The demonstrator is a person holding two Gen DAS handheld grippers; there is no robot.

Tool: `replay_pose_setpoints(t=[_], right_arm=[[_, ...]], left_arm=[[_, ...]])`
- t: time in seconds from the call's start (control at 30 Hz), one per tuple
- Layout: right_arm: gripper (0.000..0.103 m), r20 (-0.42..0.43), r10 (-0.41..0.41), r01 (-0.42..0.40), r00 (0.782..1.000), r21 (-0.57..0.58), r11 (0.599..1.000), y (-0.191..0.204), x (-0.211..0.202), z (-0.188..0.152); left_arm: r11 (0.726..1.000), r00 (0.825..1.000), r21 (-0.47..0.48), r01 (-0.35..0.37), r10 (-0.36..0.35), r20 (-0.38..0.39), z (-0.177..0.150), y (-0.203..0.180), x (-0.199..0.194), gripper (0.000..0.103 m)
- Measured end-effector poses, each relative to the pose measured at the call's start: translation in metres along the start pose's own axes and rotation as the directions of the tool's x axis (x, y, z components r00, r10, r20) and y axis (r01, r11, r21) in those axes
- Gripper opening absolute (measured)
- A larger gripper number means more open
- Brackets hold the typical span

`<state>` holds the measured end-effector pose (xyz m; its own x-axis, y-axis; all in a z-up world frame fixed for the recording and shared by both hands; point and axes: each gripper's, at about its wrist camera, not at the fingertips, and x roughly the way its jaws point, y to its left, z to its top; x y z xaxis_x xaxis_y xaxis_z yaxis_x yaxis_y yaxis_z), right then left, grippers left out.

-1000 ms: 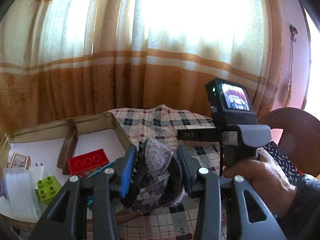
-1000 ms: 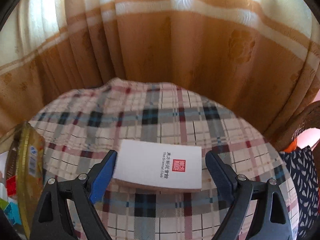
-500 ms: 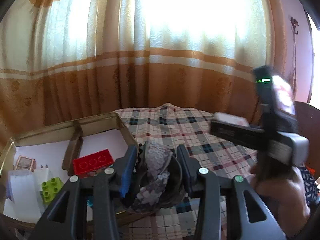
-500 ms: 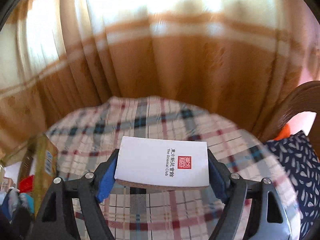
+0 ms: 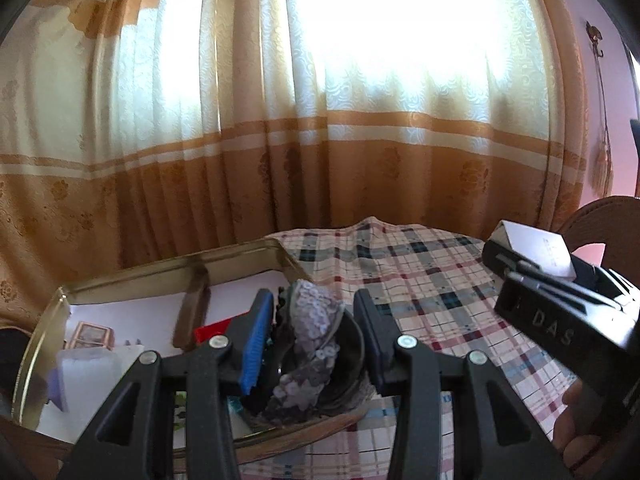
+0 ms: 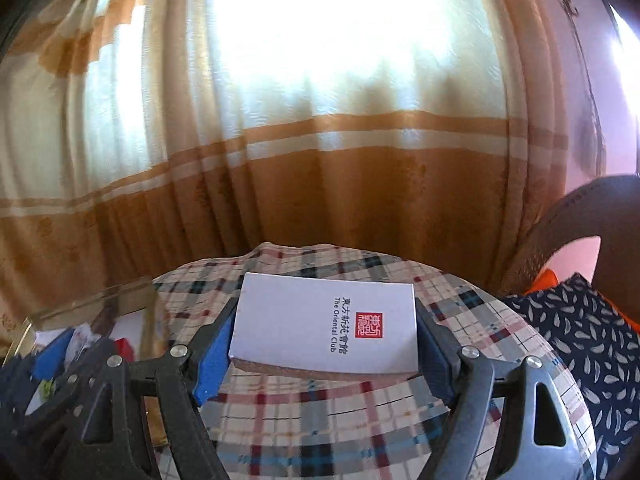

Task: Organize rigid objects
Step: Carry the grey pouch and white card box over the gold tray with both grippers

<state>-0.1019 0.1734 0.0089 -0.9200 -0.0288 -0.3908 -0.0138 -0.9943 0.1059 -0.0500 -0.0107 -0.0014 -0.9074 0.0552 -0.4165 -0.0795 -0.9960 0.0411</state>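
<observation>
- The table [image 6: 472,320], under a plaid cloth, carries everything; along its left edge lies a shallow gold tin tray [image 5: 240,254], split by a divider into compartments.
- The tray already holds several sorted pieces — a red brick [image 5: 212,326], a small framed box [image 5: 90,334] and a clear plastic piece [image 5: 86,376] near its left edge — so I judge the task well under way but not finished.
- Two things are in hand and not yet placed. The right gripper [image 6: 324,344] has its fingers set wide, clamped on the short ends of a white box [image 6: 324,322], held clear above the cloth near the table's middle.
- The left gripper [image 5: 314,344] has narrow fingers pinching a dark, lace-patterned bundle [image 5: 310,344] over the tray's right-hand edge; what it is exactly I cannot tell.
- Writing: the box reads "The Oriental Club" beside Chinese characters and a red seal; the right gripper's body shows "DAS".
</observation>
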Motion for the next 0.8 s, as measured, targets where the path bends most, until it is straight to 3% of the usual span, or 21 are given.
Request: replay_pose_setpoints(t=[0.4, 0.8], right_arm=[[0.081, 0.065, 0.066, -0.061, 0.996, -0.078, 0.995, 0.032, -0.027, -0.012], [0.082, 0.084, 0.114, -0.103, 0.99, -0.118, 0.988, 0.052, -0.03, -0.015]], left_arm=[[0.996, 0.997, -0.053, -0.073, 0.075, 0.031, -0.004, 0.026, -0.012, 0.041], [0.989, 0.994, -0.105, -0.102, 0.106, 0.027, -0.004, 0.039, -0.01, 0.041]])
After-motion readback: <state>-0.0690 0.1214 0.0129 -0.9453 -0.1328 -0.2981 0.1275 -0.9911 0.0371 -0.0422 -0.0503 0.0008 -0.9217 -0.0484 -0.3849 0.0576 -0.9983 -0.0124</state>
